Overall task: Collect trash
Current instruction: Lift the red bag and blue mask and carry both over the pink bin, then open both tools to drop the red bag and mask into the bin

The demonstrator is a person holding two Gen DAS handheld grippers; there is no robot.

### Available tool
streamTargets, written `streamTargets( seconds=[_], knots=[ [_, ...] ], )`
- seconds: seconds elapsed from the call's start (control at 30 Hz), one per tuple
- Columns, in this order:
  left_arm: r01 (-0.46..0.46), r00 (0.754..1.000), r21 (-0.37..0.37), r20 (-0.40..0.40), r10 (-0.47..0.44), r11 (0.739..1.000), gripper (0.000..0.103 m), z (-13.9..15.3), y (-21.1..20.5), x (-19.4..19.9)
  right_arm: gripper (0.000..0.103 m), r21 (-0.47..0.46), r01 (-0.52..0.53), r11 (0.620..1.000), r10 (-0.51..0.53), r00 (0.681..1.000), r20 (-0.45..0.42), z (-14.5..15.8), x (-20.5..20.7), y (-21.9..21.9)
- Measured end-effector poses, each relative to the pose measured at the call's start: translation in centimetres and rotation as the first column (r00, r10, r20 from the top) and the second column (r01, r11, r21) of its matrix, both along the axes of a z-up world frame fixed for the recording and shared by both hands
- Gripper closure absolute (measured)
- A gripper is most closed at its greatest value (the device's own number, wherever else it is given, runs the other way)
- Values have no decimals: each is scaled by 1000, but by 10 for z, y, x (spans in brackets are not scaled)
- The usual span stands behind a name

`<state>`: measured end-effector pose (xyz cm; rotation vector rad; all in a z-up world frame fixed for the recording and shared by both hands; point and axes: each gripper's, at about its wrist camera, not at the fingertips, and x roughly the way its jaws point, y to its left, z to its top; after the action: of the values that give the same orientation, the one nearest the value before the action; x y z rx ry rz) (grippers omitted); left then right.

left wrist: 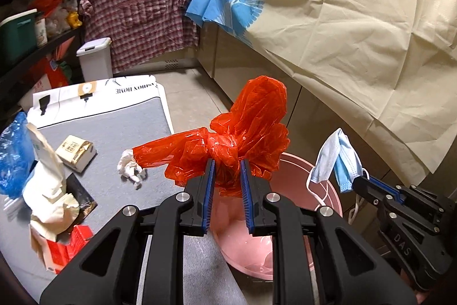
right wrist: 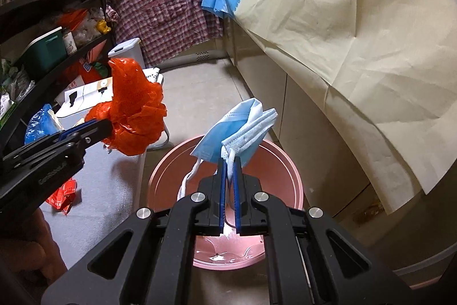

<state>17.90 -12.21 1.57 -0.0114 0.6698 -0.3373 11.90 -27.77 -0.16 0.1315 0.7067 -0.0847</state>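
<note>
My left gripper (left wrist: 227, 165) is shut on a crumpled red plastic bag (left wrist: 245, 122), held in the air over the near rim of a pink bucket (left wrist: 297, 179). From the right wrist view the same bag (right wrist: 134, 110) hangs left of the bucket (right wrist: 171, 170), with the left gripper (right wrist: 107, 125) pinching it. My right gripper (right wrist: 229, 162) is shut on a light blue face mask (right wrist: 237, 130) above the bucket's opening; its white ear loops dangle down. In the left wrist view the mask (left wrist: 334, 156) and right gripper (left wrist: 362, 176) sit at the right.
A low grey mat (left wrist: 114, 133) holds a crumpled white tissue (left wrist: 130, 166), a small box (left wrist: 75, 152), a blue plastic bag (left wrist: 11, 153), crumpled paper (left wrist: 48, 185) and red wrapper (left wrist: 68, 245). A white bin (left wrist: 95, 59) stands behind. Cream cloth (left wrist: 357, 19) drapes the counter on the right.
</note>
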Motion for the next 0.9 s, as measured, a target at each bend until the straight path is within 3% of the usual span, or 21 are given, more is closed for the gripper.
streamTargets(
  seconds=[0.13, 0.2, 0.27, 0.47, 0.67, 0.9],
  knots=[
    [18, 1000, -6, -24, -18, 1000, 83, -8, -3, 8, 94, -2, 6, 1000, -6, 1000, -5, -3, 5, 0],
    [32, 999, -17, -43, -33, 999, 71, -12, -4, 11, 93, 3, 11, 1000, -11, 1000, -12, -5, 8, -2],
    [36, 999, -38, -34, -37, 999, 55, -11, 0, 9, 82, 7, 18, 1000, -18, 1000, -23, -7, 10, -2],
    [5, 1000, -62, -24, -6, 998, 54, -8, 17, 5, 53, -8, 44, 999, -44, 999, -11, -8, 13, -4],
    [-33, 999, -59, -8, 32, 998, 54, 1, 35, -6, 48, -30, 64, 998, -62, 997, 43, -3, 6, 0],
    [-90, 995, -34, 45, 91, 995, 54, 21, 58, -33, 48, -25, 82, 996, -75, 975, 207, 14, -15, 6]
  ],
)
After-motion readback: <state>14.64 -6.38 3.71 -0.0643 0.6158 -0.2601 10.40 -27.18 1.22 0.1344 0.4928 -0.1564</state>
